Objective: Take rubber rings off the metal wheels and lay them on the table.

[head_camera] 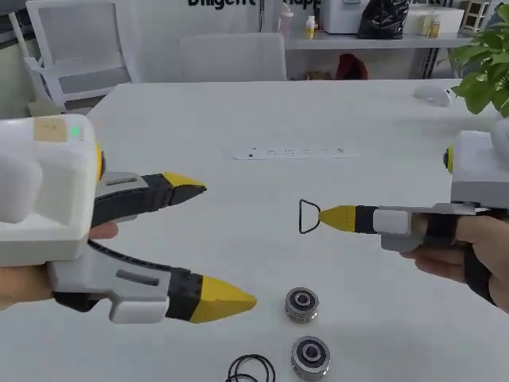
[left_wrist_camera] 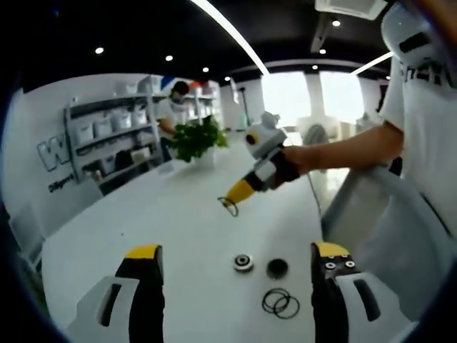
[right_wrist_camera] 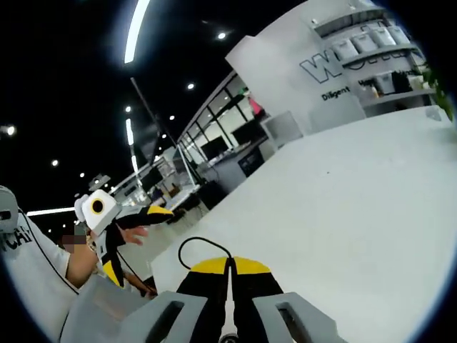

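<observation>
Head view looks down at table; gripper views face each other across it, low.

A white power strip lies flat, a leafy plant (partly cropped) well to its right.

I count two metal wheels on the tabletop. Rubber rings come to three: two loose rings lying overlapped near the wheels, and one held ring pinched in the closed jaws of my right gripper. With my left gripper, that makes two grippers. One power strip, one plant.
</observation>
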Action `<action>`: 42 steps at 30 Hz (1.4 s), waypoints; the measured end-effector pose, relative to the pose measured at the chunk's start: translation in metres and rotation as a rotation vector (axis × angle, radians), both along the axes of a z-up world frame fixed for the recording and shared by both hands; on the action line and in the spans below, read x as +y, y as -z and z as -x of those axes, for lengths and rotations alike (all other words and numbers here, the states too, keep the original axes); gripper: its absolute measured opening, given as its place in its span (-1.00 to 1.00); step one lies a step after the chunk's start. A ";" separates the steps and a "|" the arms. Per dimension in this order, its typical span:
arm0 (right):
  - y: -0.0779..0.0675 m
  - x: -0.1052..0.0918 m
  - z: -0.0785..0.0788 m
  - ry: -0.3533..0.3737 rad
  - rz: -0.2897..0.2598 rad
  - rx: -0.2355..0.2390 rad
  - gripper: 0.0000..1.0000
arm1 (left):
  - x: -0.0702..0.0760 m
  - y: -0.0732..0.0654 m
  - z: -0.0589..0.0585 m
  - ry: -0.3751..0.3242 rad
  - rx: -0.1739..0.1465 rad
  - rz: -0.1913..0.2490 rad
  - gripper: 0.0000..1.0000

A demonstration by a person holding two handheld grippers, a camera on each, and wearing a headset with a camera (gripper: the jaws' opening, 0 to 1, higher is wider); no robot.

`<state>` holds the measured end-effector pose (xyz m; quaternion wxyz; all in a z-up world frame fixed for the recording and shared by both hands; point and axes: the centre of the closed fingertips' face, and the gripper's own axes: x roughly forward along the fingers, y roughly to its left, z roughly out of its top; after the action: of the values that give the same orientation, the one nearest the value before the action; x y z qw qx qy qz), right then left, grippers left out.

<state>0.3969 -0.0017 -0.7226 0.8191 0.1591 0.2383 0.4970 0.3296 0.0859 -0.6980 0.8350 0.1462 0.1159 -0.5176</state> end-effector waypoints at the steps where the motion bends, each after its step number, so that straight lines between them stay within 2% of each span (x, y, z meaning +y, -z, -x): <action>1: -0.001 0.001 0.001 -0.015 0.007 -0.017 -1.00 | 0.003 0.001 0.002 -0.006 0.002 0.006 0.72; 2: -0.001 0.002 0.002 -0.026 0.033 -0.060 -1.00 | 0.007 0.002 0.003 -0.013 0.009 0.011 0.71; 3: -0.001 0.002 0.002 -0.030 0.051 -0.084 -1.00 | 0.013 0.006 0.007 -0.026 0.024 0.006 0.71; 5: -0.001 0.006 0.008 -0.063 0.073 -0.104 -1.00 | 0.026 0.015 0.011 -0.054 0.035 -0.030 0.71; 7: -0.003 0.011 0.011 -0.076 0.086 -0.129 -1.00 | 0.037 0.020 0.014 -0.076 0.038 -0.048 0.72; 9: 0.000 0.013 0.012 -0.093 0.152 -0.188 -1.00 | 0.046 0.024 0.018 -0.097 0.050 -0.047 0.72; 11: 0.002 0.016 0.016 -0.111 0.180 -0.197 -1.00 | 0.055 0.027 0.020 -0.117 0.062 -0.046 0.73; 14: -0.001 0.023 0.021 -0.139 0.187 -0.234 -1.00 | 0.073 0.034 0.019 -0.181 0.077 -0.057 0.73; 17: -0.001 0.028 0.028 -0.175 0.195 -0.242 -1.00 | 0.080 0.036 0.023 -0.200 0.084 -0.050 0.72; 22: 0.013 0.034 0.040 -0.258 0.288 -0.277 -1.00 | 0.091 0.043 0.030 -0.229 0.101 -0.048 0.71; 26: 0.026 0.041 0.050 -0.319 0.345 -0.281 -1.00 | 0.099 0.049 0.034 -0.254 0.120 -0.045 0.71; 30: 0.035 0.048 0.055 -0.347 0.369 -0.257 -1.00 | 0.104 0.057 0.037 -0.266 0.137 -0.056 0.70; 35: 0.047 0.052 0.061 -0.386 0.417 -0.266 -1.00 | 0.107 0.061 0.040 -0.279 0.150 -0.062 0.69; 42: 0.064 0.058 0.062 -0.392 0.499 -0.284 -1.00 | 0.105 0.066 0.043 -0.275 0.162 -0.068 0.68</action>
<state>0.3354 0.0559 -0.7868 0.7466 -0.1658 0.2623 0.5885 0.2865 0.1905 -0.7640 0.8805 0.1151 0.2191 -0.4042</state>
